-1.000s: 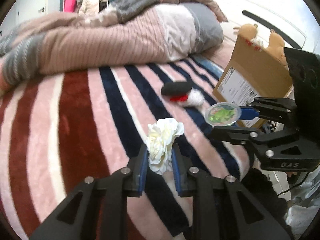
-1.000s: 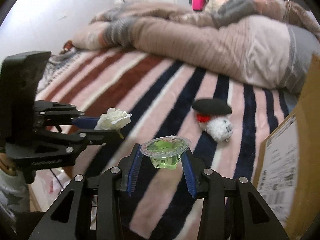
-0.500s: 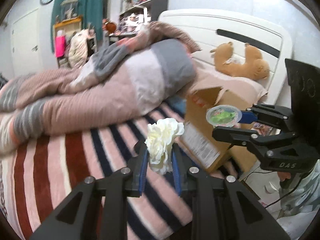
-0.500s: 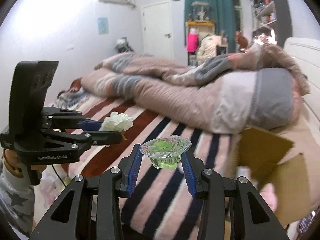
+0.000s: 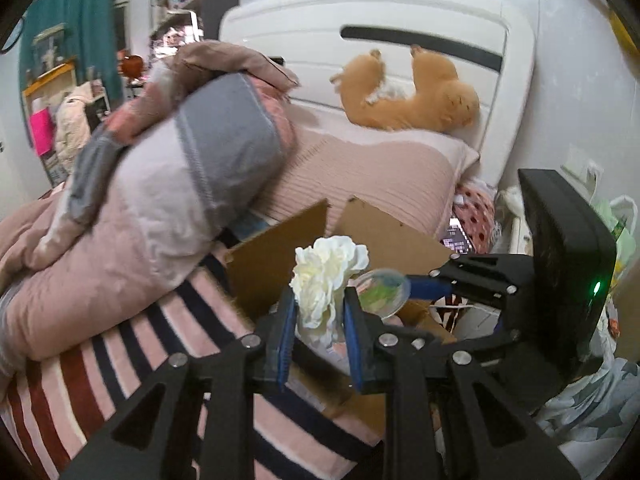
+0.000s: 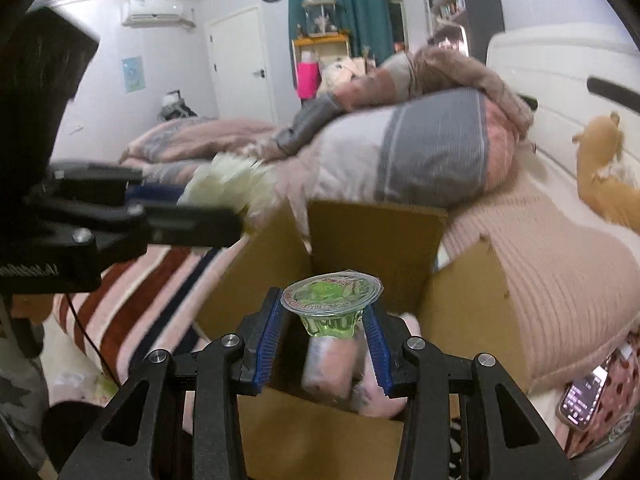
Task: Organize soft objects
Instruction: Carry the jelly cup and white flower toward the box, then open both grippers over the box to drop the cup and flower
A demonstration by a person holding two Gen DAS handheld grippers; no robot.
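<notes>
Both grippers have swung off the open stretch of striped blanket (image 5: 168, 328) and now face the cardboard box (image 6: 372, 236), which was at the frame edge a second ago and now fills the middle of both views.

Largest around the box is the rolled pink-and-grey duvet (image 5: 168, 184), lying behind it and to its left. A ribbed pink pillow (image 6: 560, 280) sits to the right of the box, with an orange plush toy (image 5: 416, 96) beyond it against the white headboard (image 5: 380, 12). The box stands on the blanket with its flaps up and its mouth open; pink soft things lie inside, too blurred to name.

The right gripper (image 6: 326, 330) is held level, fingers pointing forward over the near edge of the box and above its opening. Its jaws are narrow, pinching a green jelly cup (image 6: 331, 304) by the body; the cup sits upright, its foil lid facing up.

The left gripper (image 5: 318, 328) is also level, at the left side of the box and pointing toward it. Its jaws are closed on a white fabric flower (image 5: 326, 280), whose long axis runs upright, bloom above the fingertips. It seems just short of the box wall rather than over the opening. A phone (image 6: 580, 400) lies right of the box.
</notes>
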